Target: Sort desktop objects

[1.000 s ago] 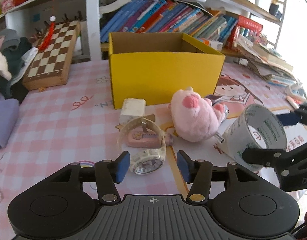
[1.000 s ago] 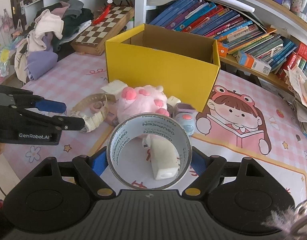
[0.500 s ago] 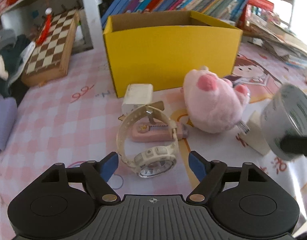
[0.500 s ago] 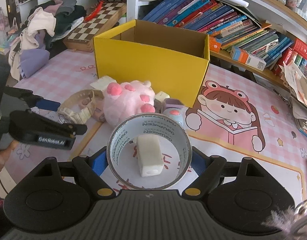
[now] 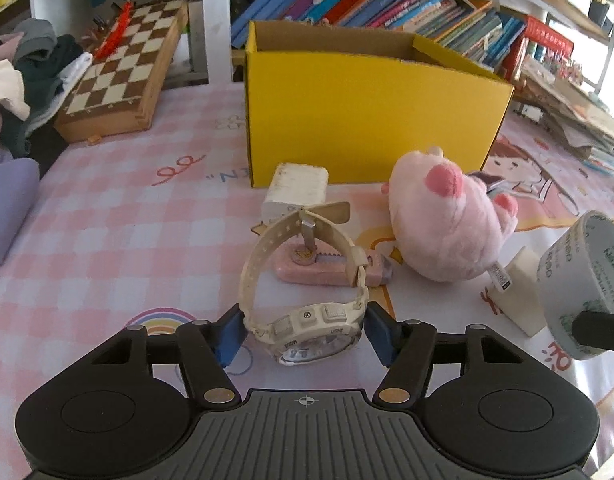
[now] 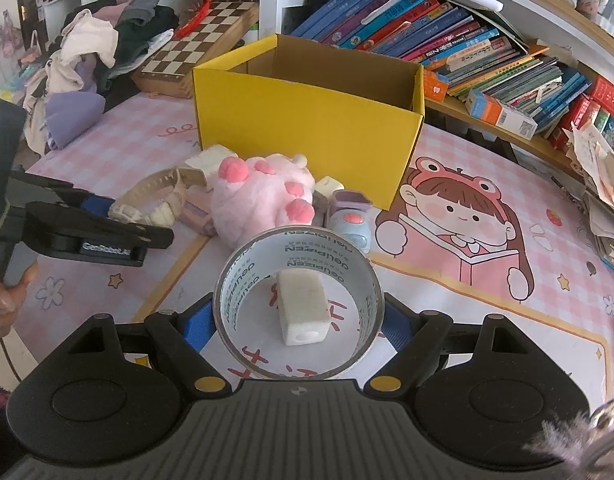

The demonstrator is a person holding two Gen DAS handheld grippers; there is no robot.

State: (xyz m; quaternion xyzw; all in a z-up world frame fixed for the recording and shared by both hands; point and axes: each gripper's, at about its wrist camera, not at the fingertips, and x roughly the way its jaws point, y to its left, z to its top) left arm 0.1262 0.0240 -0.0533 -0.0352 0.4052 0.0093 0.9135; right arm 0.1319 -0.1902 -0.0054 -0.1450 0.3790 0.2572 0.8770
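Pink checked worktop [image 5: 107, 232]: nearest, left tongs [image 5: 303, 330] pinch a white watch's [image 5: 307, 320] case; right tongs [image 6: 297, 324] clamp a tape roll [image 6: 297, 304]. Farther, the yellow box [image 5: 367, 120] waits. Watch's loose strap may snag or slip out.

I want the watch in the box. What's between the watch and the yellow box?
In the left wrist view, a pink cutter and a white block lie between the watch and the box.

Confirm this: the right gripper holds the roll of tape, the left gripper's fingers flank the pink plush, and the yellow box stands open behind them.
One slip: the left gripper flanks the white watch, not the pink plush, per the left wrist view. The right gripper holds the roll of tape; the yellow box stands open.
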